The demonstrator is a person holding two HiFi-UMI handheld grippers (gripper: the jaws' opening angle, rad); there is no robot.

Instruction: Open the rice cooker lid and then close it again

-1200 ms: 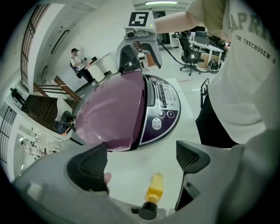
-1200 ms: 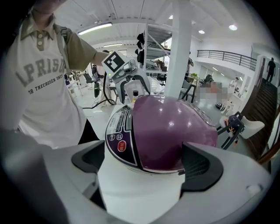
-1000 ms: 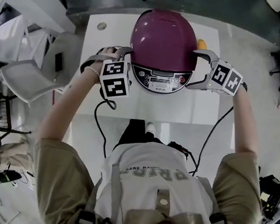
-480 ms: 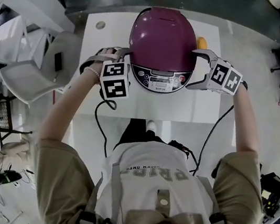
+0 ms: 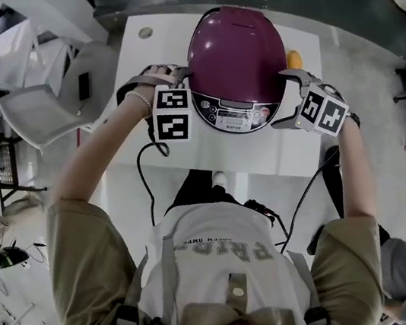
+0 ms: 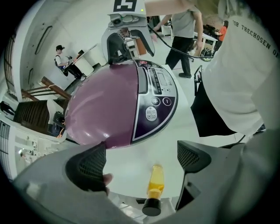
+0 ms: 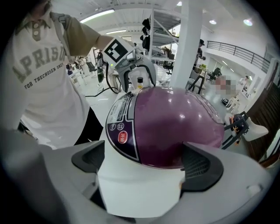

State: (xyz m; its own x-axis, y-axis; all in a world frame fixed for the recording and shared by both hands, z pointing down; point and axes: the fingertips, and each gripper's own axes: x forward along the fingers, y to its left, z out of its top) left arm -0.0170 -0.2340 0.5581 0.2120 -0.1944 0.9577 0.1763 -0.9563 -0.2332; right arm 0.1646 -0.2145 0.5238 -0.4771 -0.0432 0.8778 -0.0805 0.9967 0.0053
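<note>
Rice cooker (image 5: 235,56) upright near the middle of the white worktop (image 5: 210,157), panel (image 5: 235,114) turned toward the person. Purple lid (image 7: 175,127) down, seated on the white body (image 7: 140,188), seam closed in both gripper views.

Left hand-held gripper (image 6: 140,162) at the cooker's left flank, marker cube uppermost in the head view. Jaws wide apart, clamped on nothing, with only bare worktop between them. Left pad close under the bulge of the lid; contact not determinable.

Right hand-held gripper (image 7: 142,168) at the cooker's right flank, level with the panel's edge. Jaws wide apart, straddling the white body below the lid rim, which fills the gap from pad to pad. Actual pressure on the pads not determinable.

Yellow bottle (image 6: 155,186) with black cap lying flat on the worktop, in sight between and beyond the left jaws. In the head view, just beside the cooker's right side, near the right hand-held gripper.

Black cable (image 5: 144,179) hanging off the near edge of the worktop below the left hand-held gripper. Grey chair (image 5: 62,104) just left of the worktop.
</note>
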